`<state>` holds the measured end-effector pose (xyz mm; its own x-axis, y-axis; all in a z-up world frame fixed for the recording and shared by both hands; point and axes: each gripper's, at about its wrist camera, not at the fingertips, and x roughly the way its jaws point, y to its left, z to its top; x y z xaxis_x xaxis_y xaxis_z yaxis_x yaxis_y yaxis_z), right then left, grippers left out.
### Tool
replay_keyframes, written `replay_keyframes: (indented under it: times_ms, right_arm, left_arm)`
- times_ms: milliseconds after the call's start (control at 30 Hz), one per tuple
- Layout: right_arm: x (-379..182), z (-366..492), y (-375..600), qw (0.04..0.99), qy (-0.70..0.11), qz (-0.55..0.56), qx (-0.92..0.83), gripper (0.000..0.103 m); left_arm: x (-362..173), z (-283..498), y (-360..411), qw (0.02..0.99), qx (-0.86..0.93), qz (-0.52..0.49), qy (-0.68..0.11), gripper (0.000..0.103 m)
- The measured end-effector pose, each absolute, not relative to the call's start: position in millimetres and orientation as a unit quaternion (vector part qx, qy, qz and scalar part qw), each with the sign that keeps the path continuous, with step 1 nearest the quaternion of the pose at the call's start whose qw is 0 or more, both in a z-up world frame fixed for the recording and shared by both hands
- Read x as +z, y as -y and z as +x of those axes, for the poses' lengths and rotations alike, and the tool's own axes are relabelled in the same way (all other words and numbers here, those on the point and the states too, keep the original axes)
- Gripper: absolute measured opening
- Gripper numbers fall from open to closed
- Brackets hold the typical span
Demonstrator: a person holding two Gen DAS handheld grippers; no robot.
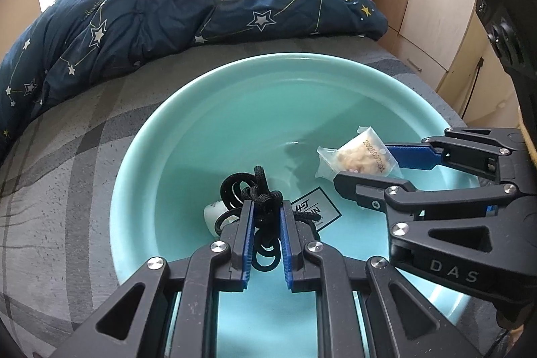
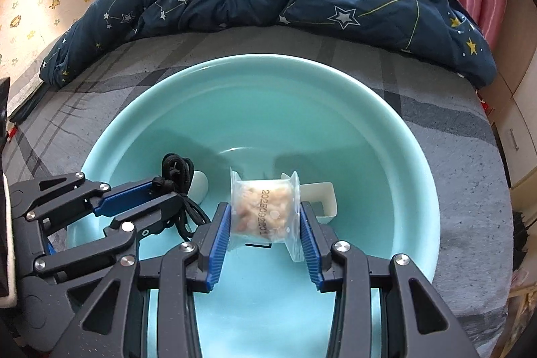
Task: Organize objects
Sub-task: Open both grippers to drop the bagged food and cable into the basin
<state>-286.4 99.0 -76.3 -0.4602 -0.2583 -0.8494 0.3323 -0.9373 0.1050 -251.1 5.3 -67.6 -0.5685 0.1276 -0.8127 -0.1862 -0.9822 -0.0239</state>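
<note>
My left gripper [image 1: 265, 217] pinches the black cord bundle [image 1: 258, 190] and my right gripper [image 2: 265, 217] clamps the snack packet [image 2: 263, 212] over the basin [image 2: 141, 109]; its slippery film could slide free toward the white tray [image 2: 322, 193] at three o'clock.

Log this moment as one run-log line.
left gripper: shut on black cord | right gripper: shut on snack packet | both over teal basin
</note>
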Motion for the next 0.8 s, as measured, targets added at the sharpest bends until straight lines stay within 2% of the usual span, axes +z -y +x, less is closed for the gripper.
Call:
replay_keyframes:
  times_ms: [333, 400, 500, 533, 567, 633, 700, 800]
  right_arm:
    - [-77, -286, -99, 0.171, -0.036, 0.491, -0.853, 0.047]
    - [-76, -285, -101, 0.167, -0.035, 0.489, -0.856, 0.049]
    - [-73, -284, -105, 0.156, -0.037, 0.486, -0.859, 0.055]
    - [-72, -284, -108, 0.152, -0.035, 0.483, -0.862, 0.063]
    - [-71, -284, -109, 0.151, -0.031, 0.482, -0.863, 0.079]
    - [-66, -282, -113, 0.147, -0.026, 0.474, -0.868, 0.088]
    - [-61, -280, -115, 0.142, -0.028, 0.466, -0.873, 0.09]
    - [-57, -277, -115, 0.141, -0.027, 0.461, -0.876, 0.099]
  left_arm:
    - [-66, -249, -7, 0.084, 0.886, -0.454, -0.036, 0.017]
    - [-65, -249, -5, 0.074, 0.889, -0.451, -0.039, 0.024]
    - [-64, -250, 2, 0.047, 0.891, -0.45, -0.039, 0.052]
    - [-64, -250, 5, 0.037, 0.891, -0.451, -0.039, 0.077]
    - [-64, -250, 7, 0.034, 0.891, -0.451, -0.037, 0.101]
    - [-61, -247, 8, 0.043, 0.895, -0.444, -0.026, 0.103]
    - [-59, -245, 5, 0.039, 0.896, -0.441, -0.035, 0.103]
    - [-56, -242, 3, 0.037, 0.897, -0.439, -0.041, 0.103]
